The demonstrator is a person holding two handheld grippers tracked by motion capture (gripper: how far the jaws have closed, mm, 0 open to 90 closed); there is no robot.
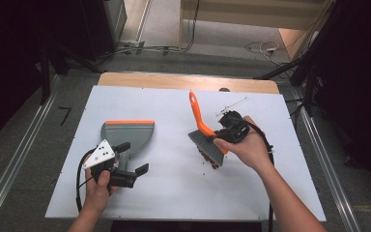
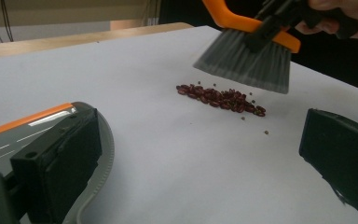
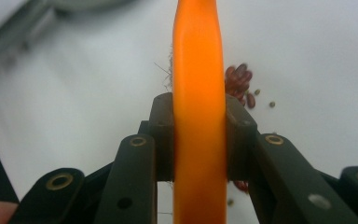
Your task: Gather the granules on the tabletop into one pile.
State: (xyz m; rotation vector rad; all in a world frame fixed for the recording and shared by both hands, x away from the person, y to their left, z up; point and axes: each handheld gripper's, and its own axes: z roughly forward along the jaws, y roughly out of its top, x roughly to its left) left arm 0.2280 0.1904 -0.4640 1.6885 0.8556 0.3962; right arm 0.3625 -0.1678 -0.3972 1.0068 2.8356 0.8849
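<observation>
A hand brush with an orange handle (image 1: 195, 111) and grey bristles (image 2: 242, 58) hangs tilted just above a small heap of dark red beans (image 2: 221, 99) on the white table (image 1: 174, 198). My right gripper (image 1: 224, 135) is shut on the handle (image 3: 198, 56) close to the brush head, and beans (image 3: 240, 81) lie below it. A grey dustpan with an orange lip (image 1: 128, 131) lies flat at the left. My left gripper (image 1: 134, 157) stands open at the dustpan's handle end. Its left jaw is against the pan (image 2: 0, 149), with bare table between the jaws.
A few stray beans (image 2: 265, 132) lie apart from the heap. The white board ends in a wooden strip (image 1: 188, 81) at the far side. Metal rails (image 1: 14, 164) run along the floor on both sides, and cables (image 1: 265, 47) lie beyond the table.
</observation>
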